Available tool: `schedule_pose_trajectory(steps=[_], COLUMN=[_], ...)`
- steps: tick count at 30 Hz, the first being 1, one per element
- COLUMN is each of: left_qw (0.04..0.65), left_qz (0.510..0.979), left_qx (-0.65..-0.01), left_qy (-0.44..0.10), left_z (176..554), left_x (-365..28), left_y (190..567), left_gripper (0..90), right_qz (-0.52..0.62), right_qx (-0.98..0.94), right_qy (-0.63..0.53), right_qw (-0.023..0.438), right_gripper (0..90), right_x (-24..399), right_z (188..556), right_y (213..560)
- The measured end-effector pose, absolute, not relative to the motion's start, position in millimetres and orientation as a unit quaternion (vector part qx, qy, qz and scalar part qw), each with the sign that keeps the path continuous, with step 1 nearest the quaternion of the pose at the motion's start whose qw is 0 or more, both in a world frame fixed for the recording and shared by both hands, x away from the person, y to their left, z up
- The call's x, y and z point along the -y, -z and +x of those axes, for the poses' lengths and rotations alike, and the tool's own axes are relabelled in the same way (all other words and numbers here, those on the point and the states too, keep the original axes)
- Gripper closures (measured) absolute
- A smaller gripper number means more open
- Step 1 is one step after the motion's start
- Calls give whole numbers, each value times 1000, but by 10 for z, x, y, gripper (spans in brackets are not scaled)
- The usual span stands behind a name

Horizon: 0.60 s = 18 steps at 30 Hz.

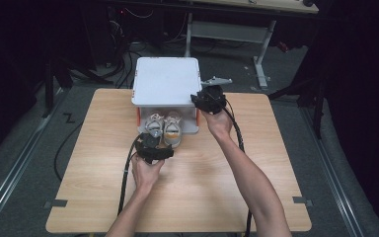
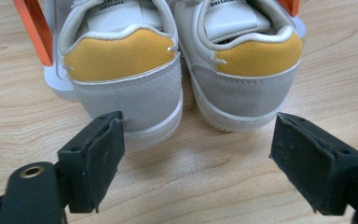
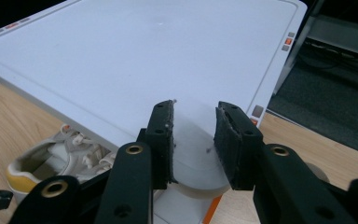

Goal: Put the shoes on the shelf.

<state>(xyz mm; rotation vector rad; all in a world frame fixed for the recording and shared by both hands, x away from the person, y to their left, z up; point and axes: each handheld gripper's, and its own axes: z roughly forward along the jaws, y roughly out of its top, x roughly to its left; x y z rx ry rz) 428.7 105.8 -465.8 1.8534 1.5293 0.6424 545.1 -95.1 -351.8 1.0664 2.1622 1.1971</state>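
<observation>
Just blurred, unreadable shoe tongue labels [image 2: 115, 6]

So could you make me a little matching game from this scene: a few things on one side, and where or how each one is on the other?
Things
1. pair of shoes
2. left gripper
3. right gripper
4. white lid

Places or states
A. raised flat above the shoes
B. jaws wide open, just behind the two heels
C. heels sticking out of the box's front, yellow patches showing
D. jaws at the lid's front right corner, a narrow gap between them

Pairs: 1-C, 2-B, 3-D, 4-A
</observation>
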Motion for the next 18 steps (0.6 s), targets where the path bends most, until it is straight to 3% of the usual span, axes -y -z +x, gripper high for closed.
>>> schedule_pose_trajectory(steps=[18], left_qw=[324], left_qz=[692], left_qx=[-597], left_qy=[-245], left_z=[4447], left_x=[-964], left_y=[4664], left_gripper=[226], right_qz=[384], right_qx=[-784], right_qy=[-429], right_qw=[230], right_gripper=[661], right_x=[960], right_z=[5461], right_y=[3522])
